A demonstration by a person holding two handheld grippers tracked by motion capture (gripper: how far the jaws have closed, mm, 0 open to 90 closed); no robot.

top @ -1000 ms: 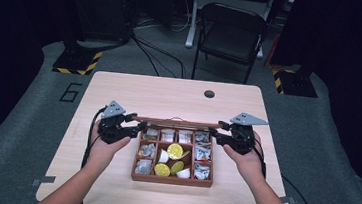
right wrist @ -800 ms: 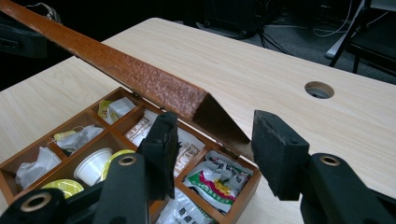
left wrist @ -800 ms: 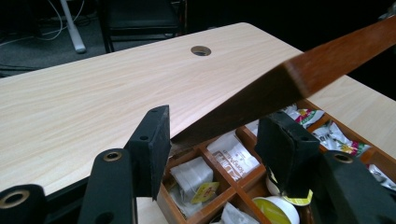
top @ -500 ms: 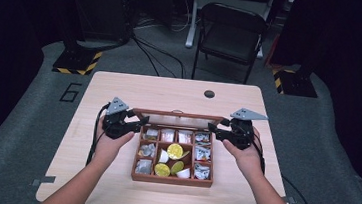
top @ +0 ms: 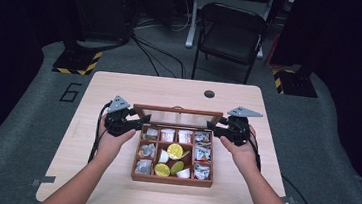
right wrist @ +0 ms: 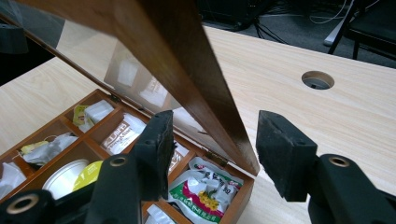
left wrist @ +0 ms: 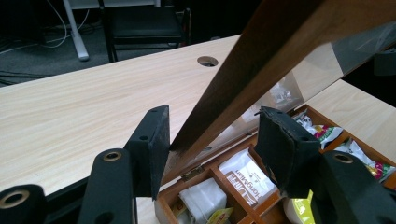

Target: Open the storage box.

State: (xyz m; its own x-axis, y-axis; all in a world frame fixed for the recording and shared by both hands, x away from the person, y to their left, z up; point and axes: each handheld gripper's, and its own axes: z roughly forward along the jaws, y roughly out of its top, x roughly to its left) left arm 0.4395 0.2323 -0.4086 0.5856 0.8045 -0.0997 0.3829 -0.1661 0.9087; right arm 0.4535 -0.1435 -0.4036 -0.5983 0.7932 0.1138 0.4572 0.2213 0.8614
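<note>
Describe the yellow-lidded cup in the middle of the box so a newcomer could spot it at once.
On the pale wooden table sits a brown compartment box with its glass lid raised between the left gripper and the right gripper. In the box's centre compartment lies the yellow-lidded cup, a bright round disc facing up. Its neighbours in the side columns are pale packets.

We see a brown wooden box (top: 171,179) near the table's (top: 120,83) front edge, its 9 or so compartments holding packets and small cups. Its glass-paned lid (top: 176,115) stands raised on hinges at the back, tilted, between both grippers' spread jaws.
</note>
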